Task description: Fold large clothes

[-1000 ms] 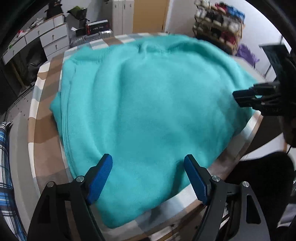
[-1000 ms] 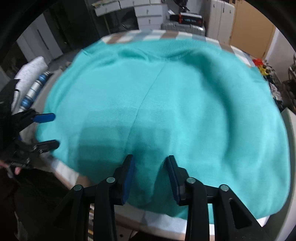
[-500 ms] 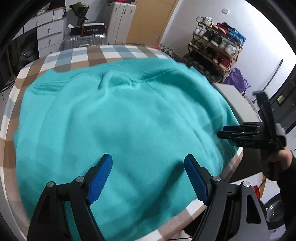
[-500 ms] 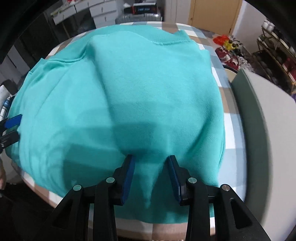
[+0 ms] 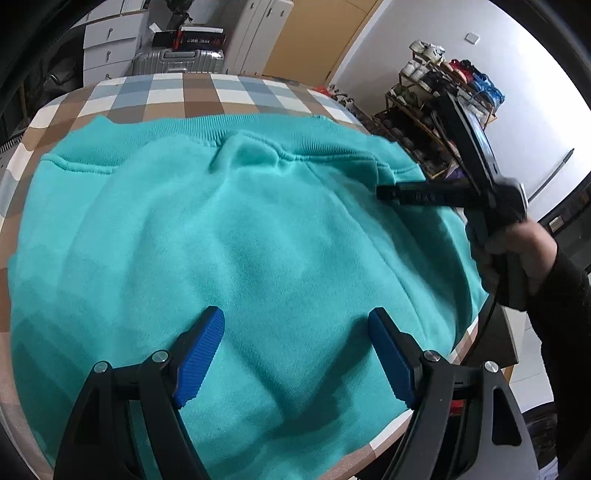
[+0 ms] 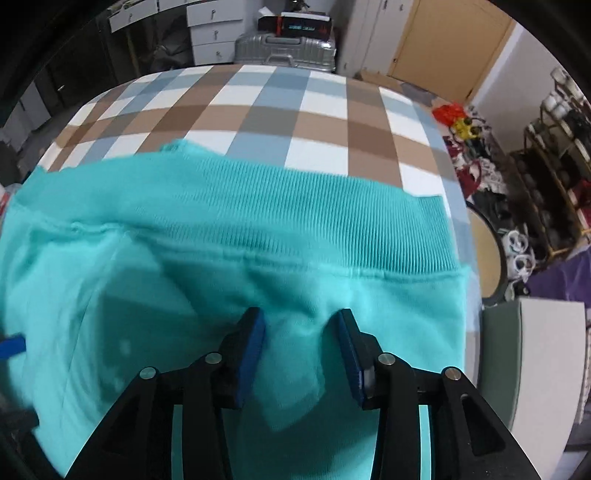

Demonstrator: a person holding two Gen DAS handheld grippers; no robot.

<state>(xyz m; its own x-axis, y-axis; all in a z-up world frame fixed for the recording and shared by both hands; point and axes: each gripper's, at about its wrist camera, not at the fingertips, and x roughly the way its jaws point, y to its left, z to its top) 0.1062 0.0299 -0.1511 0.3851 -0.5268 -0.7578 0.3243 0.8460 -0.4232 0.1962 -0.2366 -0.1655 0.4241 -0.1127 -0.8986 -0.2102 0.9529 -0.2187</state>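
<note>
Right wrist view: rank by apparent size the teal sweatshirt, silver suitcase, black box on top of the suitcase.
1. Teal fleece sweatshirt, fills most of the frame.
2. Silver ribbed hard-shell suitcase, beyond the checked table's far edge.
3. Black rectangular box on the suitcase.
The sweatshirt is nearest the camera, which exaggerates its lead.

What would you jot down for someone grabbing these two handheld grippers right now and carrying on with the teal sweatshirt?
Left gripper: open wide, above the near part of the sweatshirt, holding nothing.
Right gripper: jaws have just been opening; a ridge of cloth stands between the pads near the ribbed band, no clear pinch.
The sweatshirt lies spread on the checked tablecloth, the band at the far side, a sleeve seemingly already folded in.
Left to do: probably the remaining folds into a compact stack; smooth the wrinkles near the band first.
</note>
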